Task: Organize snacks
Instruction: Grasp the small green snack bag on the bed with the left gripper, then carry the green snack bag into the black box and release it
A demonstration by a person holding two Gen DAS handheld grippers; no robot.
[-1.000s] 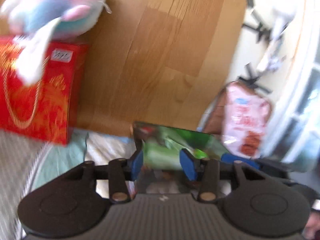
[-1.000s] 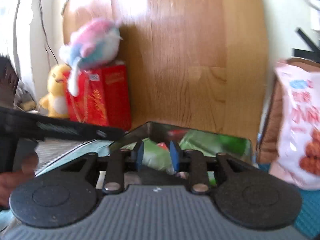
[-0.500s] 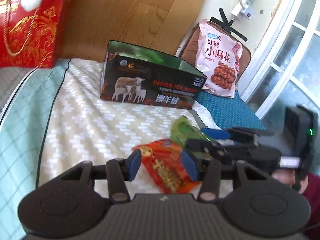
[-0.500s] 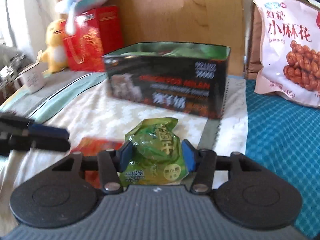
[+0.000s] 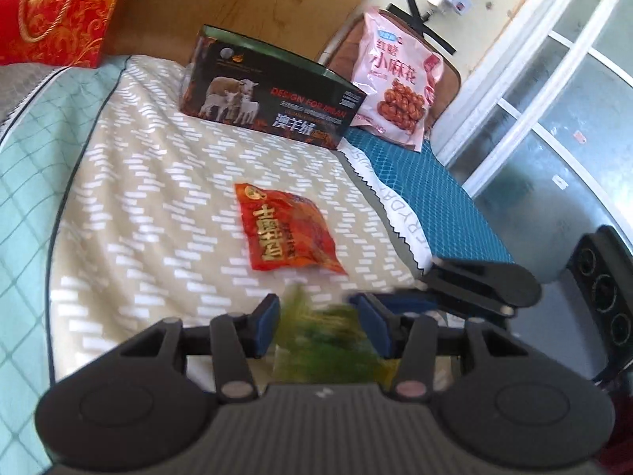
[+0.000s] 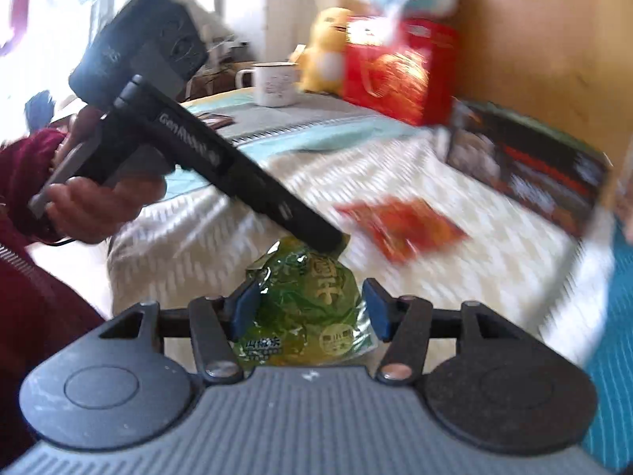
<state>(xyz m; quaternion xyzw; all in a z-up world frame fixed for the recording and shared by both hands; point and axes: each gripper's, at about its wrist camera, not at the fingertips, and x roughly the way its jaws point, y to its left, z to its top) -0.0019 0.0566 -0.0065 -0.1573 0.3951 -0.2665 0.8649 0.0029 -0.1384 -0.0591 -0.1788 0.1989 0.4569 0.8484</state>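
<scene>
A green snack packet (image 6: 304, 304) lies on the patterned cover between the open fingers of my right gripper (image 6: 302, 310). It shows blurred between the open fingers of my left gripper (image 5: 318, 326), as a green packet (image 5: 324, 340). In the right wrist view the left gripper's tip (image 6: 328, 237) reaches the packet's far edge. A red snack packet (image 5: 283, 233) lies flat further out, also in the right wrist view (image 6: 403, 225). An open dark box with sheep printed on it (image 5: 273, 99) stands at the back.
A pink bag of fried twists (image 5: 399, 83) leans at the back right on a blue mat (image 5: 419, 194). A red gift bag (image 6: 395, 67), a yellow plush (image 6: 328, 47) and a white mug (image 6: 275, 83) stand at the back left.
Both grippers pulled back from the box toward the near edge. The left gripper moved off the red packet to the green one. The right view swung left, with the green packet still between its fingers.
</scene>
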